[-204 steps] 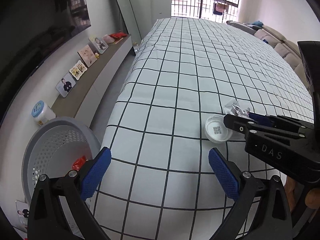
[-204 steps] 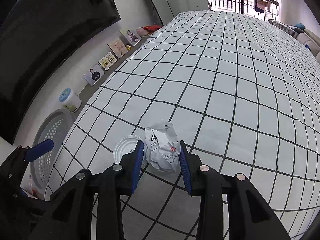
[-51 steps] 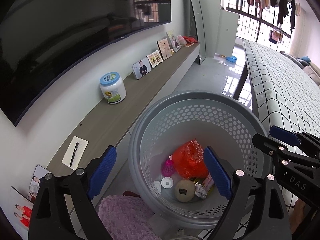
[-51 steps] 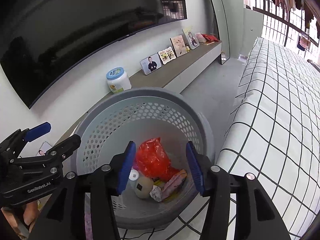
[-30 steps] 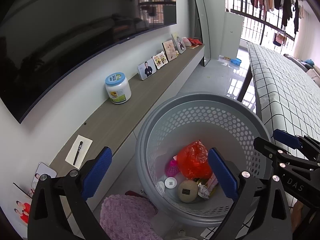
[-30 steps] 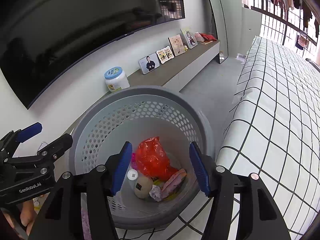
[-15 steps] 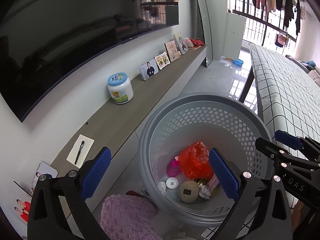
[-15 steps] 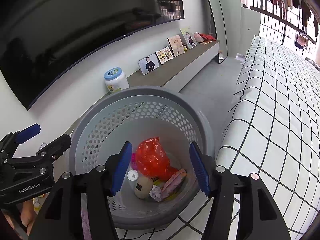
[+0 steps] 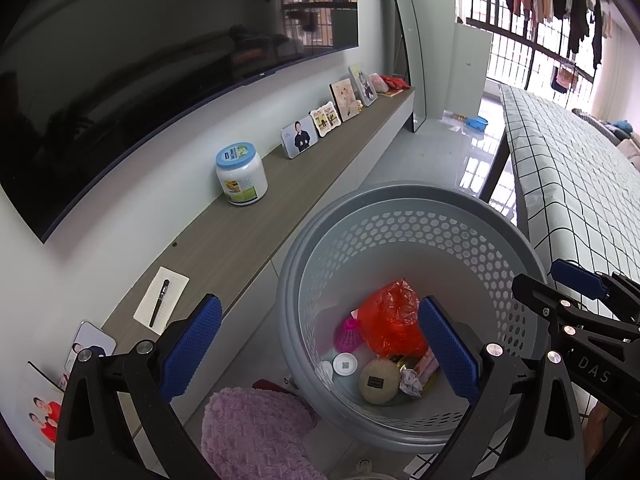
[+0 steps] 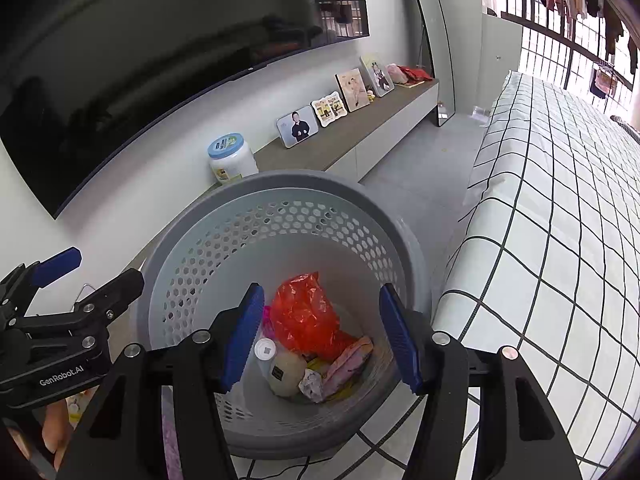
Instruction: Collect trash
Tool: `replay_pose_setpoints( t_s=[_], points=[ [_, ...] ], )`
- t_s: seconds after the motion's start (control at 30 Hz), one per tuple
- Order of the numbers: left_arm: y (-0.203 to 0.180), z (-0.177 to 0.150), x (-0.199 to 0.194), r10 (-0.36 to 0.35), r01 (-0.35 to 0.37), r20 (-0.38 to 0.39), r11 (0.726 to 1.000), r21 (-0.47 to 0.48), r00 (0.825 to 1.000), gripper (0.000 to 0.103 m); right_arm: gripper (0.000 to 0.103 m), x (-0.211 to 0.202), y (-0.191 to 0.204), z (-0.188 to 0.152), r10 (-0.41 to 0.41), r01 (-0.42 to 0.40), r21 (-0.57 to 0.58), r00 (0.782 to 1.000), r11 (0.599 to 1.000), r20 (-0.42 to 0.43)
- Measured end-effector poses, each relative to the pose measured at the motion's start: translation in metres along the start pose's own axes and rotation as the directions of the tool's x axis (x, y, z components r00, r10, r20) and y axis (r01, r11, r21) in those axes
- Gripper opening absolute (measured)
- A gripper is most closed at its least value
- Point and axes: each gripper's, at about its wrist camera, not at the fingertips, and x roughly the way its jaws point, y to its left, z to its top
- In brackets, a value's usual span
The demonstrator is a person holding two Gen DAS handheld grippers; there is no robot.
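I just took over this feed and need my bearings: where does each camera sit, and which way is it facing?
Left wrist: on the left gripper, looking down past its open, empty jaws into the grey basket; right gripper at the right edge.
Right wrist: on the right gripper, jaws open and empty, looking down into the basket; left gripper and fingers at the left edge.
Shared: basket, red bag, shelf jar, checked bed.

A large dark wall-mounted television screen [image 9: 132, 92] hangs above a long grey wooden shelf [image 9: 256, 232], with daylight through a barred window [image 9: 532, 40].
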Motion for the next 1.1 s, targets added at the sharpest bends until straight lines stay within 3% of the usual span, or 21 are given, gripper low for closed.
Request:
replay_pose_setpoints(
  t_s=[1.1],
  points=[
    [-0.0019, -0.0034, 0.0063, -0.005, 0.005, -0.031, 1.000, -0.020, 1.000, 0.097, 0.058, 0.0020, 0.0022, -0.0019, -0.003, 0.003, -0.005, 1.000, 1.000, -0.002]
  ],
)
